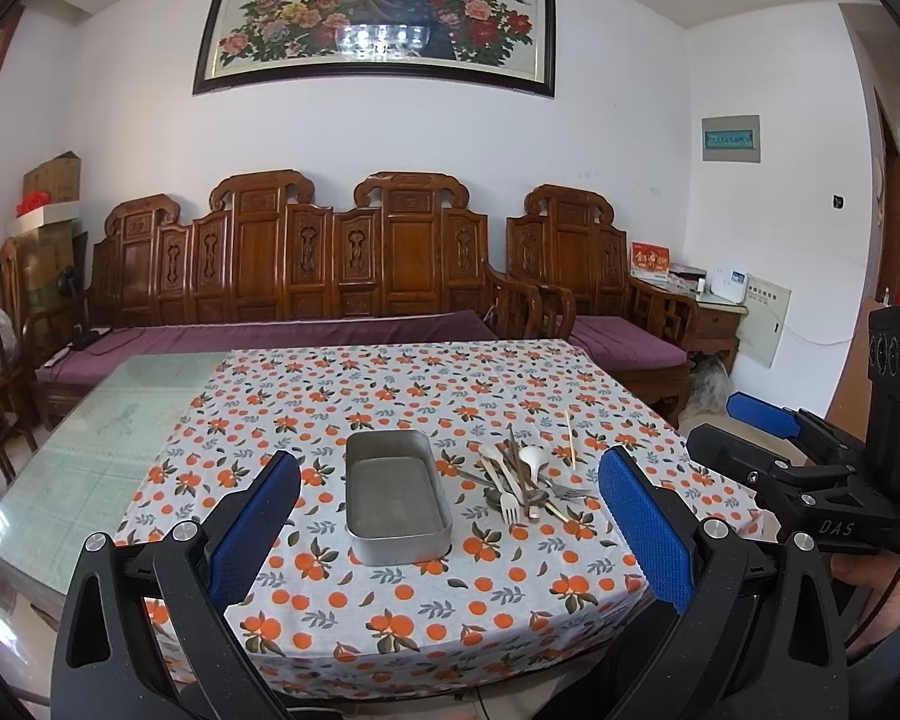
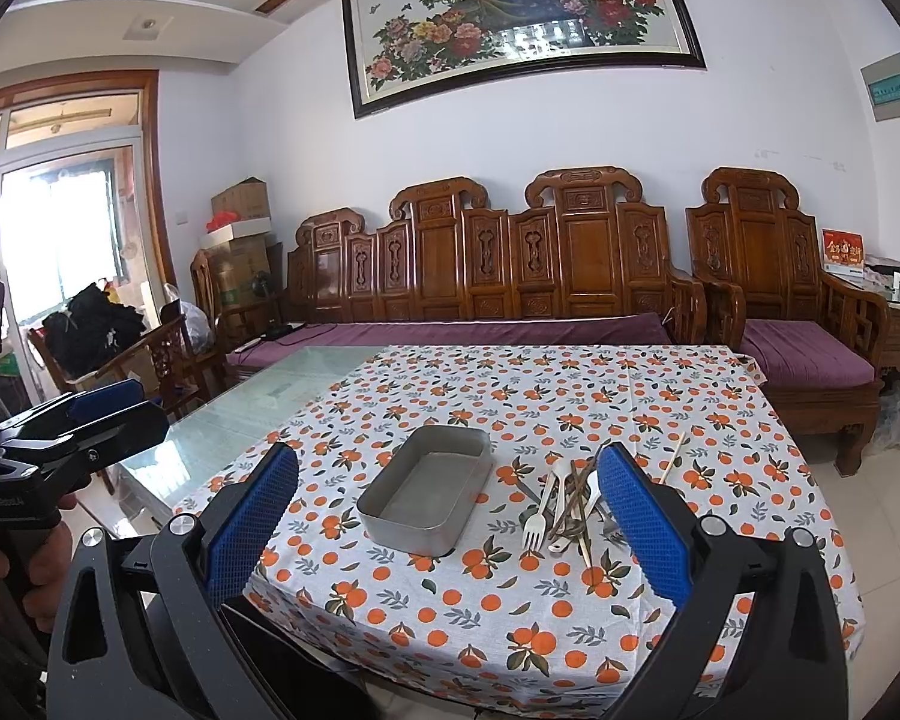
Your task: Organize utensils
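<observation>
Your left gripper [image 1: 450, 531] is spread wide and holds nothing, hovering off the table's near edge; your right gripper [image 2: 450, 525] is just as wide, also empty-handed. Ahead of both, the metal tray [image 1: 397, 495] sits empty on the orange-print tablecloth [image 1: 390, 384]. Just right of it lies the utensil pile [image 1: 525, 480]: fork [image 2: 534, 525], white spoon [image 1: 533, 459], chopsticks tangled together. One stray chopstick [image 1: 570, 439] lies beside the heap.
</observation>
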`<move>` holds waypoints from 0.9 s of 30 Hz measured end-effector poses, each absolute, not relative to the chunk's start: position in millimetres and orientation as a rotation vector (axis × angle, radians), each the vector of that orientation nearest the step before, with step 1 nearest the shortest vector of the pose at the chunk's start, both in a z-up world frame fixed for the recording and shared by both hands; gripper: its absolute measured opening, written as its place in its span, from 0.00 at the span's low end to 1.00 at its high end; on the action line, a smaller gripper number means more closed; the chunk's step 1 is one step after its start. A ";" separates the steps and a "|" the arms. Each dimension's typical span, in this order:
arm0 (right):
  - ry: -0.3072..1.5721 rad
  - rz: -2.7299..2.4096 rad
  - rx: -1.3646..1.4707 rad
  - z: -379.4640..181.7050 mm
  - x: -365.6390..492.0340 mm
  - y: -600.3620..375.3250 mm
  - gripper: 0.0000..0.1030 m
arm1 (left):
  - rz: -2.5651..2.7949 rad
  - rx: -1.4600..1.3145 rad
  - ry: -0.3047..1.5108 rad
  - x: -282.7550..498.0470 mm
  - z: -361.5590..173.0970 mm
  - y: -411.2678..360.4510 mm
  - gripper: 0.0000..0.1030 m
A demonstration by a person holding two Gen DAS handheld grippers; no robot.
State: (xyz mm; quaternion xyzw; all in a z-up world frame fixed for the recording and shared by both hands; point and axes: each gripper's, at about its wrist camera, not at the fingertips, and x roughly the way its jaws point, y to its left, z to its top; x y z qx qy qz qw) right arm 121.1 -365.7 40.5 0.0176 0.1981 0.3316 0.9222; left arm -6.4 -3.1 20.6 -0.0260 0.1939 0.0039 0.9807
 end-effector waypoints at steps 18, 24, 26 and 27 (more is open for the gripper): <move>0.406 0.681 0.039 40.0 121.6 -365.6 0.98 | 0.008 -0.053 0.387 -6.5 22.4 -1.9 0.94; 0.406 0.681 0.040 40.7 121.4 -365.4 0.98 | 0.008 -0.052 0.386 -7.0 20.6 -2.5 0.94; 0.406 0.682 0.040 40.8 121.5 -365.5 0.98 | 0.008 -0.051 0.387 -6.9 21.5 -2.4 0.94; 0.406 0.682 0.041 40.4 121.6 -365.8 0.98 | 0.007 -0.051 0.386 -7.0 21.4 -2.2 0.94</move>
